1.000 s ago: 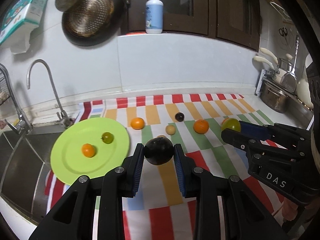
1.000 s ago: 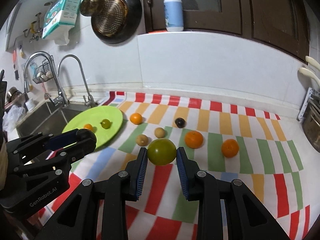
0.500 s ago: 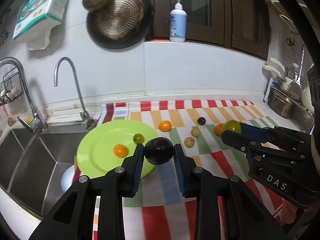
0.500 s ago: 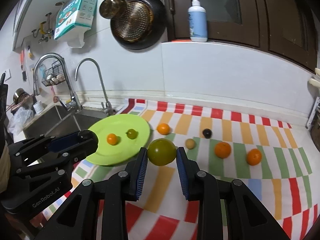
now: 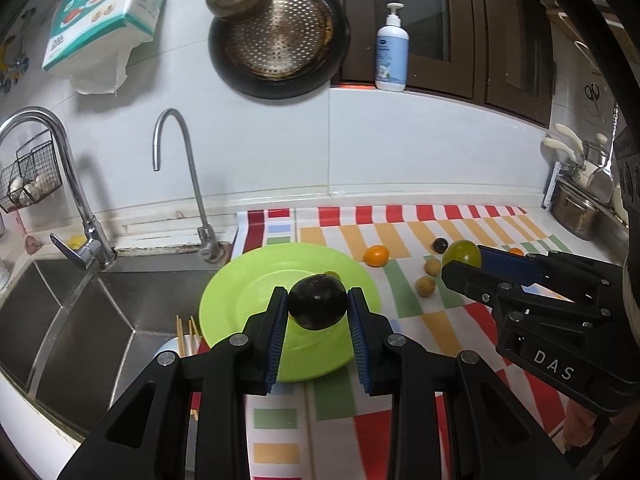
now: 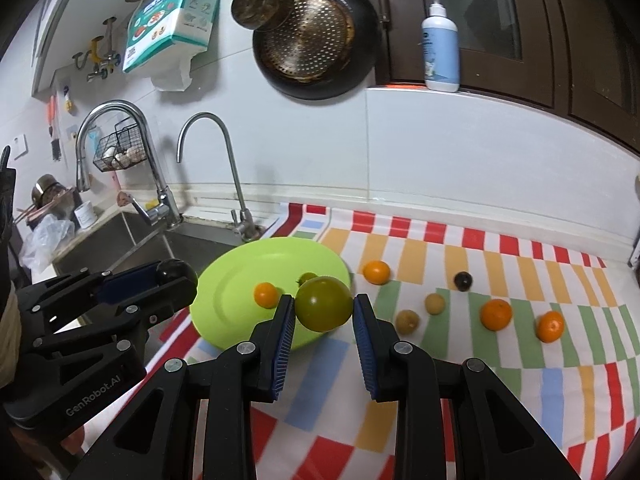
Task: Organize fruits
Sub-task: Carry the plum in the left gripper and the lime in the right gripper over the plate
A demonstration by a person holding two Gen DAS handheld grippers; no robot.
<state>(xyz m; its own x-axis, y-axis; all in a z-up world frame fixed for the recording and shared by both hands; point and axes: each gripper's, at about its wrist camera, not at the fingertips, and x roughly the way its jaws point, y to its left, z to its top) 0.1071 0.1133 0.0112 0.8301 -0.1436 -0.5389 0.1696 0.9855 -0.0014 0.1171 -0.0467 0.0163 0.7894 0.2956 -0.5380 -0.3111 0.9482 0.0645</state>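
My left gripper [image 5: 318, 304] is shut on a dark plum [image 5: 317, 301] and holds it above the lime-green plate [image 5: 240, 300]. My right gripper [image 6: 324, 309] is shut on a green tomato [image 6: 324, 303], above the plate's [image 6: 228, 292] right rim. On the plate lie a small orange [image 6: 266, 294] and a small green fruit [image 6: 307, 278]. Loose on the striped cloth [image 6: 500, 392] are an orange [image 6: 376, 272], a dark grape [image 6: 463, 281], two tan fruits [image 6: 435, 304] and two more oranges [image 6: 496, 314]. The right gripper also shows in the left wrist view [image 5: 464, 260].
A steel sink [image 5: 60, 320] with two taps [image 5: 180, 184] lies left of the plate. Chopsticks [image 5: 186, 336] stick up beside the sink. A pan [image 5: 280, 32] hangs on the wall and a soap bottle [image 5: 392, 60] stands on the ledge. Pots [image 5: 576, 216] stand at far right.
Both grippers have moved left with their fruit, from over the cloth to over the plate. The plate and sink have come closer and nearer the centre in both views.
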